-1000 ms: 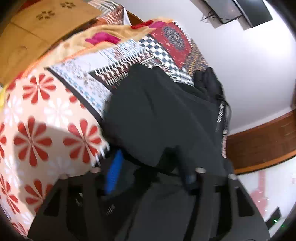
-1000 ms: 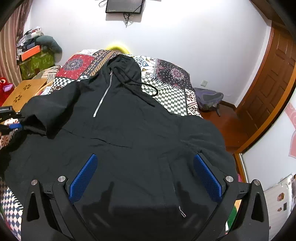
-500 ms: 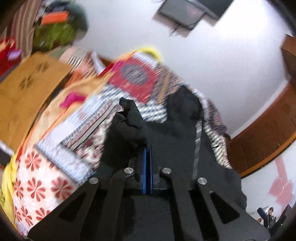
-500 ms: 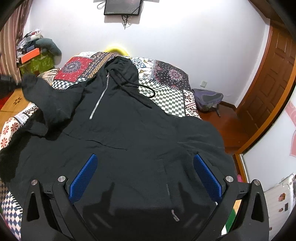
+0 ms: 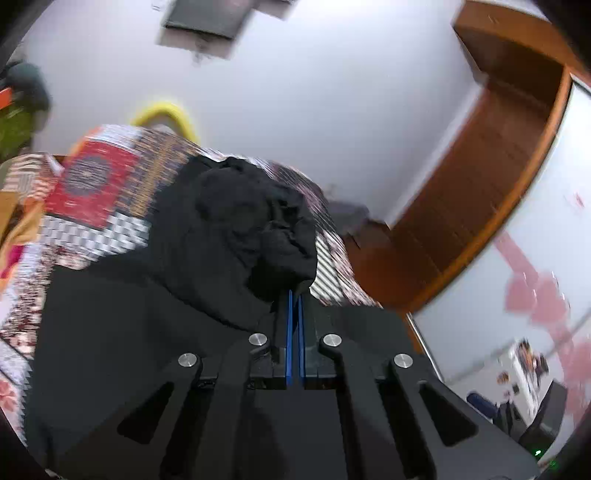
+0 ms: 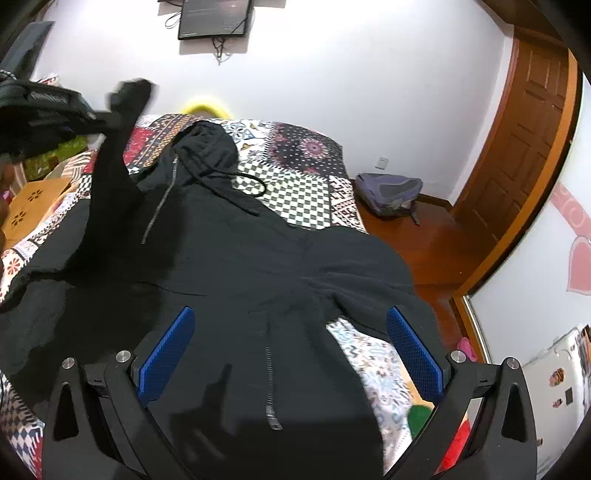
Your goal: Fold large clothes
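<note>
A large black zip hoodie (image 6: pixel 236 258) lies spread front-up on the patchwork bed (image 6: pixel 303 199), hood toward the far wall. My left gripper (image 5: pixel 294 299) is shut on the hoodie's left sleeve cuff (image 5: pixel 258 218) and holds it lifted above the body. In the right wrist view that gripper (image 6: pixel 48 107) is high at the left, with the sleeve (image 6: pixel 110 166) hanging from it. My right gripper (image 6: pixel 288 347) is open and empty, hovering over the hoodie's lower front near the zip.
A wooden door (image 6: pixel 517 155) stands at the right, with a grey backpack (image 6: pixel 391 192) on the wood floor by the bed. A screen (image 6: pixel 214 18) hangs on the far wall. A cardboard box (image 6: pixel 33 206) and clutter sit at the left of the bed.
My left gripper closed on the sleeve cuff and raised it up and rightward over the hoodie's body. My right gripper stayed open and moved slightly closer over the hem.
</note>
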Available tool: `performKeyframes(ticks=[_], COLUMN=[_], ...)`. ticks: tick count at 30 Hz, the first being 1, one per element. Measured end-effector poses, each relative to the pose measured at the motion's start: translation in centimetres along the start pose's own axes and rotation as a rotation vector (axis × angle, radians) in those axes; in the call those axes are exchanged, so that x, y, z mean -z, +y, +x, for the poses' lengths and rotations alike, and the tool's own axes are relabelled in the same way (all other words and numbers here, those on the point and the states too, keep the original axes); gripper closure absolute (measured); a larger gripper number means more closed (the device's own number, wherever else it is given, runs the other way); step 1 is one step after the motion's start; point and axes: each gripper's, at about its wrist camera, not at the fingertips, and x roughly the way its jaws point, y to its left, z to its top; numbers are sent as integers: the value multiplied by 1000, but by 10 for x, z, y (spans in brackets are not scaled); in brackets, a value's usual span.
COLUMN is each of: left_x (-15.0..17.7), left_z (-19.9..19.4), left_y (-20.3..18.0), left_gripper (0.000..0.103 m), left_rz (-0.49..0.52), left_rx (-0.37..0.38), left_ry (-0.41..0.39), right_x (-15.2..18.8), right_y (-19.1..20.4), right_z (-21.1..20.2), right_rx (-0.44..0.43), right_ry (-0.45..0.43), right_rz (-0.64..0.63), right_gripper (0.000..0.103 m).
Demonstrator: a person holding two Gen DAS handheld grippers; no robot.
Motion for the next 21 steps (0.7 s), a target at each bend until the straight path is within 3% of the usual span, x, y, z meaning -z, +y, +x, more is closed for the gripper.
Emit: performKeyframes(ticks=[5, 9, 12, 15, 17, 21], left_x=[32, 62, 81, 88, 88, 83], left_z=[54, 96, 107, 104, 95, 75], left_y=[-34, -41, -42, -41, -42, -45], left_gripper=[102, 101, 98, 89, 73, 66], left_rz=[69, 112, 137, 145, 164, 200], left_rx=[26, 27, 45, 81, 79, 42], left_ry=[168, 349, 436, 474, 472, 412], right_x=[2, 4, 6, 9, 10, 6], right_y=[-11, -16, -19, -20, -22, -28], right_z=[5, 10, 15, 19, 20, 14], right_rx=[25, 25, 23, 16, 11, 7], right_ry=[18, 37, 53, 72, 79, 68], right_rz=[8, 21, 33, 45, 54, 74], right_gripper=[0, 0, 0, 0, 0, 0])
